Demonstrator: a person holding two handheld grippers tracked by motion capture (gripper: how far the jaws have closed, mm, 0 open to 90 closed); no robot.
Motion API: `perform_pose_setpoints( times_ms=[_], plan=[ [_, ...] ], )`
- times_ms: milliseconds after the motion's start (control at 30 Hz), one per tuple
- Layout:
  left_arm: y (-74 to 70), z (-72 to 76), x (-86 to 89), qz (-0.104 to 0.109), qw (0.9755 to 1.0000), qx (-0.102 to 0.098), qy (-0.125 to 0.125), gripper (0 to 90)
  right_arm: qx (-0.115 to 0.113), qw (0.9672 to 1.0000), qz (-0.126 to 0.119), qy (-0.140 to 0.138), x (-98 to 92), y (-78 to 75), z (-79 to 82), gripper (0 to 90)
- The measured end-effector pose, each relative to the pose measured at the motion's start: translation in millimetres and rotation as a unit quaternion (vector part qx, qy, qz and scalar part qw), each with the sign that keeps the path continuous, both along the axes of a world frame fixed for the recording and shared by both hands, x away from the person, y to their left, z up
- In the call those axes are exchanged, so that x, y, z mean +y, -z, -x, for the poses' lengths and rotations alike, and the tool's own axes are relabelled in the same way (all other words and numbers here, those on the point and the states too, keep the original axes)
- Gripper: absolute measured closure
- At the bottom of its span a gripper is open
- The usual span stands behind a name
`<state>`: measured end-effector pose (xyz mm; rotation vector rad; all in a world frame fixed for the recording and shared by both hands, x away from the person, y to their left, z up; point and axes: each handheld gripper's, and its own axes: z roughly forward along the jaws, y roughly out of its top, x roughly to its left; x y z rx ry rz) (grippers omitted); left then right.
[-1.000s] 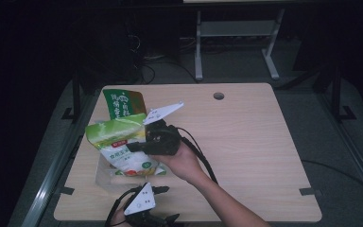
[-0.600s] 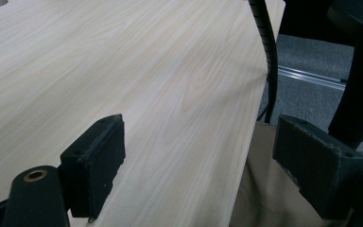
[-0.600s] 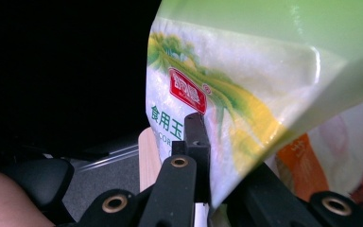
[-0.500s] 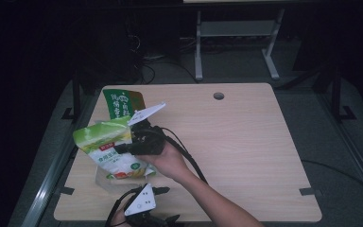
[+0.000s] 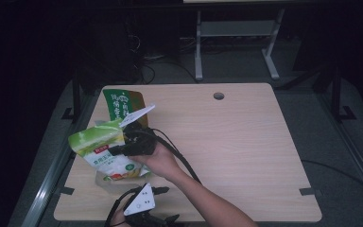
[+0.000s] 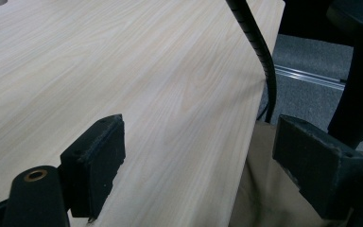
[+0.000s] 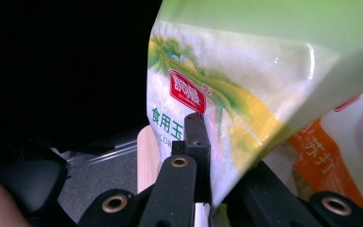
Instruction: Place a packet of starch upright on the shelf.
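At the six o'clock edge of the high view, the left gripper (image 5: 158,218) sits low by the near rim of the pale wood-grain table (image 5: 246,142), its grey three-cornered plate tilted upward. In the left gripper view its two blocky black jaws stand spread wide, with nothing between them but smooth laminate tabletop (image 6: 123,71); a ribbed black cable (image 6: 257,52) arcs across at one o'clock, and matte beige cloth (image 6: 264,189) lies below the right jaw.

Farther in, a bare forearm runs from five o'clock toward the table's left half, where the hand holds the right gripper (image 5: 116,150), which points toward nine o'clock. Its jaws are pressed together on the glossy green-and-white plastic pouch (image 5: 99,149), which hangs tilted above the table's left edge. In the right gripper view the slim black jaws pinch the pouch (image 7: 246,90) at its lower edge; the film is shiny and creased, lime green on top, white below, with a red label and green print. Behind it at four o'clock shows another crinkled white-and-orange packet (image 7: 340,146). Under the held pouch in the high view lies a clear, flimsy wrapper (image 5: 105,180).

Beyond, at eleven o'clock, a flat dark green printed bag (image 5: 122,105) lies on the table. A small round hole (image 5: 219,96) marks the far side.
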<state>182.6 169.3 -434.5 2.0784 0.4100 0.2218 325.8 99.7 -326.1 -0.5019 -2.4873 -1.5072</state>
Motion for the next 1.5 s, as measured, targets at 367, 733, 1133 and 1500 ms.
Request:
perform_pose_setpoints(
  times_ms=[367, 733, 1133, 1500],
  plan=[
    [-0.1, -0.3, 1.6, 0.0, 1.0, 0.0, -0.002, 17.4, 0.019, 0.9998, 0.01, -0.007, 15.7, 17.4, -6.7, 89.8],
    [0.2, -0.1, 2.2, 0.002, 1.0, 0.004, -0.004, 17.4, 0.027, 0.9995, 0.016, -0.011, 19.5, 30.2, -9.0, 89.3],
    [-0.8, -1.1, 4.0, 0.002, 1.0, -0.002, -0.004, 17.4, 0.043, 0.999, 0.007, -0.015, 25.4, 35.1, -11.3, 89.6],
    [-0.7, -0.3, 3.5, 0.002, 1.0, 0.0, -0.004, 17.4, 0.037, 0.9991, 0.008, -0.018, 24.6, 33.0, -9.8, 88.7]
  ],
)
